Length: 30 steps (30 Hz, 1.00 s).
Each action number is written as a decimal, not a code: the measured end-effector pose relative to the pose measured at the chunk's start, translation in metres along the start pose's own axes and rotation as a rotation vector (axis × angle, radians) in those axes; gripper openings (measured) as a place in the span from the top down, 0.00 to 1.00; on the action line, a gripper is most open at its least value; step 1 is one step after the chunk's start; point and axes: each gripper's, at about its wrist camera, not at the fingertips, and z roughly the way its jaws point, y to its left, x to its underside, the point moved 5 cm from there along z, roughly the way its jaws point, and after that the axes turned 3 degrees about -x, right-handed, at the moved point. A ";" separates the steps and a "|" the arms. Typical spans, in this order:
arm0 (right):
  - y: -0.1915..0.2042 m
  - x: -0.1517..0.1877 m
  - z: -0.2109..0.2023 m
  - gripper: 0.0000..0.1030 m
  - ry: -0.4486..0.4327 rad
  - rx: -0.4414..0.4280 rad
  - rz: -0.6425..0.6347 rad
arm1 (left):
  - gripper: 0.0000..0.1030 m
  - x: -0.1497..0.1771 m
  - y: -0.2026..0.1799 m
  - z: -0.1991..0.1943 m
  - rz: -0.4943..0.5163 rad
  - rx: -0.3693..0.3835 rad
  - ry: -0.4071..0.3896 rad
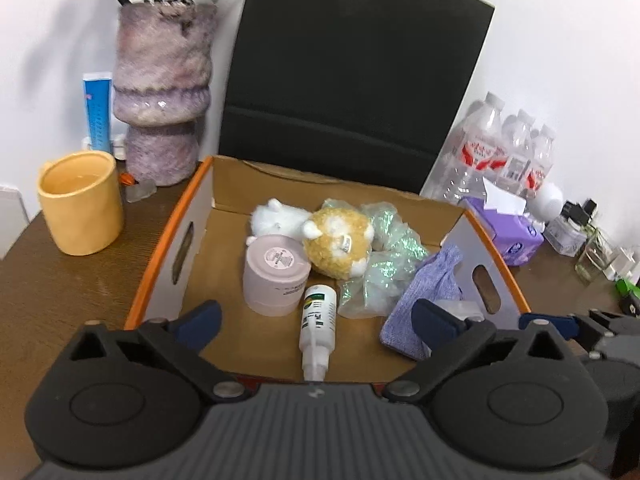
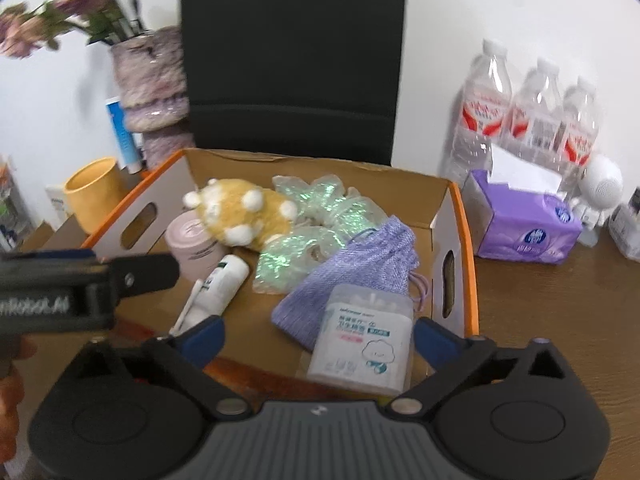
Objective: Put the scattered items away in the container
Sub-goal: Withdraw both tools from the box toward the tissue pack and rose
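An orange-rimmed cardboard box (image 1: 160,264) (image 2: 466,240) holds a yellow plush (image 1: 336,240) (image 2: 240,212), a white plush (image 1: 280,216), a pink jar (image 1: 276,276) (image 2: 192,240), a white spray bottle (image 1: 316,324) (image 2: 220,280), iridescent wrap (image 1: 384,248) (image 2: 320,216), a purple pouch (image 1: 424,296) (image 2: 360,268) and a clear cotton-swab box (image 2: 364,340). My left gripper (image 1: 316,324) is open and empty over the box's near edge. My right gripper (image 2: 318,340) is open, its fingers either side of the swab box. It also shows in the left wrist view (image 1: 580,328).
A yellow mug (image 1: 80,200) (image 2: 96,192), a purple vase (image 1: 160,92) (image 2: 152,92) and a blue tube (image 1: 97,112) stand left of the box. A purple tissue pack (image 1: 508,228) (image 2: 524,220), water bottles (image 1: 500,152) (image 2: 532,108) and small glass items (image 1: 592,252) stand right. A black chair (image 1: 348,60) is behind.
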 end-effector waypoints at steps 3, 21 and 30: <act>0.010 0.004 -0.013 0.00 0.001 -0.004 -0.028 | 0.00 0.001 0.000 -0.013 0.008 -0.011 0.003; 0.032 0.040 -0.114 0.00 -0.089 0.016 -0.067 | 0.00 0.030 -0.001 -0.119 0.075 -0.022 -0.110; 0.039 0.071 -0.154 0.00 -0.204 0.023 -0.105 | 0.00 0.069 0.010 -0.150 0.059 0.002 -0.167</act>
